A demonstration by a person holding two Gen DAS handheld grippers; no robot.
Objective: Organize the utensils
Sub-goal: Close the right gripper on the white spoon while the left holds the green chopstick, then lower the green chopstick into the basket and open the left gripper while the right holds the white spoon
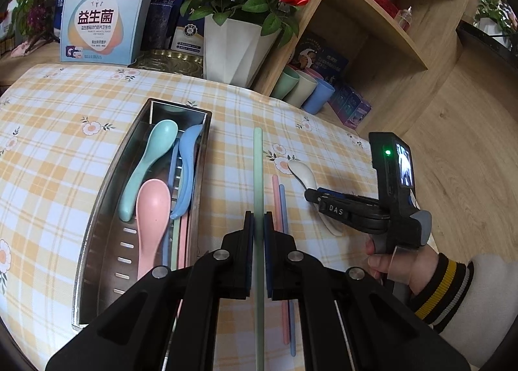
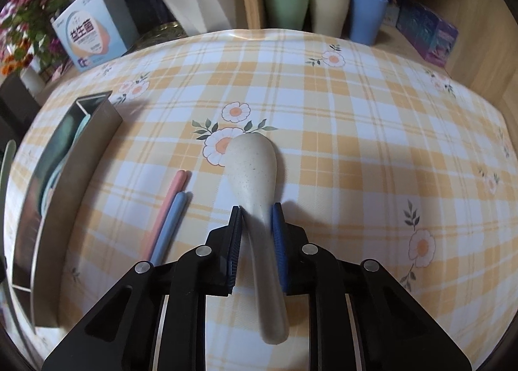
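Left gripper (image 1: 258, 225) clamping one green chopstick (image 1: 258, 170), right gripper (image 2: 257, 209) straddling one cream spoon (image 2: 252, 163), three spoons in tray (image 1: 106, 196)

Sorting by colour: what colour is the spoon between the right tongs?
Speckled cream spoon, clearest in the right wrist view.

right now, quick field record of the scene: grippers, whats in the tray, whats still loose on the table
left gripper: shut on green chopstick
right gripper: jaws around the cream spoon handle, left pad touching, right pad near or at it; spoon lies on the tablecloth
metal tray: holds teal spoon, pink spoon, blue spoon, several chopsticks beneath
loose on the table: pink chopstick, blue chopstick, side by side between tray and cream spoon
background: three cups, white pot of roses
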